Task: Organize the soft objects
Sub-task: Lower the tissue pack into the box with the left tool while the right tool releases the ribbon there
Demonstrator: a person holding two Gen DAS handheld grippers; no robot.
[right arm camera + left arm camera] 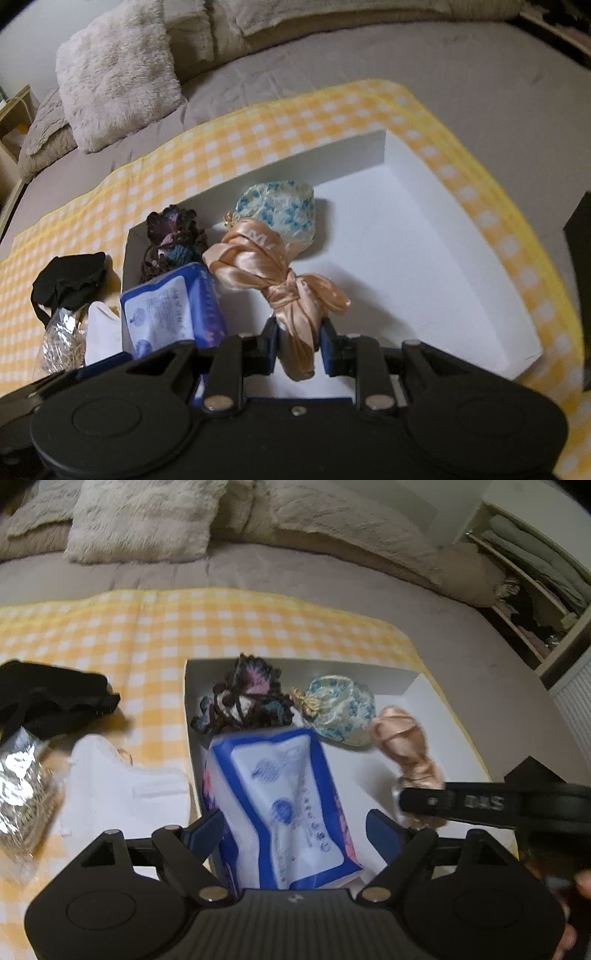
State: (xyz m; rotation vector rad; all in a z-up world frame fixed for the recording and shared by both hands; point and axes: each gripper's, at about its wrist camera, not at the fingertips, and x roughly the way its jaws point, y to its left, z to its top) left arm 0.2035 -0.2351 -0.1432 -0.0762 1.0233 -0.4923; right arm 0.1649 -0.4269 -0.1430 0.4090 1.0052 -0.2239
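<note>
Bed, checked cloth: black fabric (55,698), foil packet (22,786) and white cloth (122,786) lie left of the white box (424,690). Your left gripper (295,830) has its fingers released around the blue tissue pack (284,805) in the box. Your right gripper (298,345) is clenched on the peach satin ribbon bundle (266,269) over the box.
</note>
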